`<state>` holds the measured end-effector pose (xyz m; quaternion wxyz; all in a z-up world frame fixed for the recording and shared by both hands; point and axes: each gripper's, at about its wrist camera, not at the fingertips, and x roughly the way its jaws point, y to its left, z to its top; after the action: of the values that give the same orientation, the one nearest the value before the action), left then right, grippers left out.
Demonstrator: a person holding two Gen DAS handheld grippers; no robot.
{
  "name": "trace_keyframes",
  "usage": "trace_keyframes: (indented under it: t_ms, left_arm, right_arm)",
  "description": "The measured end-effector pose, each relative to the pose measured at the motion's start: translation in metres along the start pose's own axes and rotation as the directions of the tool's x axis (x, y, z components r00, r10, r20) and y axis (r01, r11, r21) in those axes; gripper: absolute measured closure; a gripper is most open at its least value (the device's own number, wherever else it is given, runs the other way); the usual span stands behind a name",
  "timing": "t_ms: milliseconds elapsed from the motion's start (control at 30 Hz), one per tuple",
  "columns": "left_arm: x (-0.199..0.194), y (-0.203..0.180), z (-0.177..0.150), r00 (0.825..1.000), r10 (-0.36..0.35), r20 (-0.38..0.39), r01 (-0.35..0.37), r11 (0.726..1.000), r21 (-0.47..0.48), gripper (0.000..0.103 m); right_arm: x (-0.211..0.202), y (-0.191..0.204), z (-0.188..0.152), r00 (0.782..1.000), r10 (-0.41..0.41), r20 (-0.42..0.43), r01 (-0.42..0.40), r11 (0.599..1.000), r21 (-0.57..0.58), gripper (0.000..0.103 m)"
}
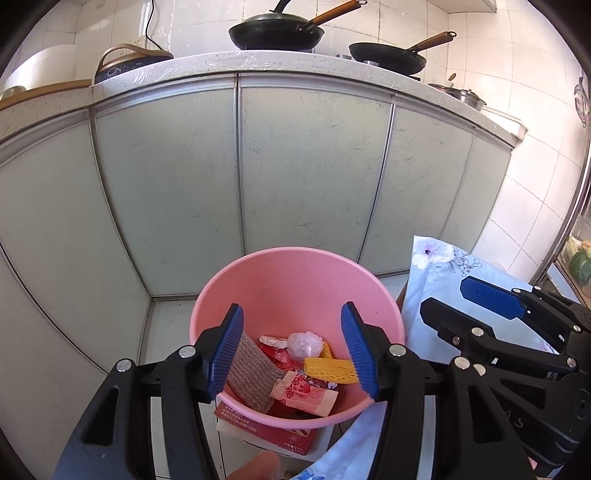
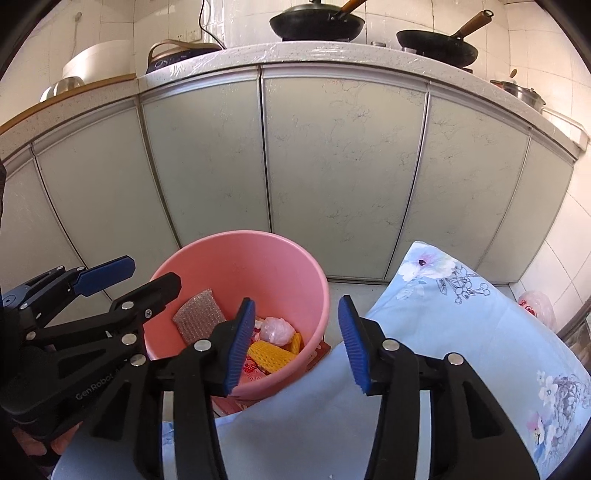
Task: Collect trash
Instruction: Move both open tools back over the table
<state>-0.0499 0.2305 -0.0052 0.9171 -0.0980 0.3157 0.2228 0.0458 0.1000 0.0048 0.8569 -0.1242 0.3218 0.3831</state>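
Note:
A pink bucket (image 1: 295, 273) stands on the floor by the cabinets; it also shows in the right wrist view (image 2: 240, 266). Inside lie a silvery scouring pad (image 1: 247, 373), a yellow foam net (image 1: 328, 369), a crumpled clear plastic ball (image 1: 304, 345) and red-and-pink wrappers (image 1: 306, 395). My left gripper (image 1: 293, 354) is open and empty above the bucket's near rim. My right gripper (image 2: 297, 345) is open and empty over the bucket's right edge. Each gripper shows in the other's view: the right one (image 1: 480, 310), the left one (image 2: 129, 280).
A red box (image 1: 266, 432) lies under the bucket's near side. A light blue floral cloth (image 2: 461, 332) covers the right foreground. A pink plastic bag (image 2: 535, 304) lies by the right wall. Pale cabinet doors (image 1: 303, 166) stand behind, with pans (image 1: 277, 29) on the counter above.

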Motion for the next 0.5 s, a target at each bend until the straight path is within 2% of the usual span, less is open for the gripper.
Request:
trace_keyframes:
  t_ms: [233, 300, 500]
  left_arm:
    - [-0.021, -0.007, -0.001, 1.000, -0.002, 0.024, 0.002, 1.000, 0.002, 0.049]
    - [-0.027, -0.009, -0.001, 1.000, -0.003, 0.026, 0.004, 1.000, -0.005, 0.049]
    - [-0.044, -0.015, -0.001, 0.999, 0.003, 0.045, -0.002, 1.000, -0.011, 0.049]
  right_arm:
    - [-0.023, -0.004, -0.011, 1.000, -0.008, 0.022, 0.007, 0.999, 0.035, 0.053]
    - [-0.030, -0.004, -0.015, 0.999, -0.020, 0.027, 0.019, 0.999, 0.035, 0.046]
    - [-0.051, -0.002, -0.027, 0.996, -0.067, 0.051, 0.065, 0.997, 0.038, 0.046]
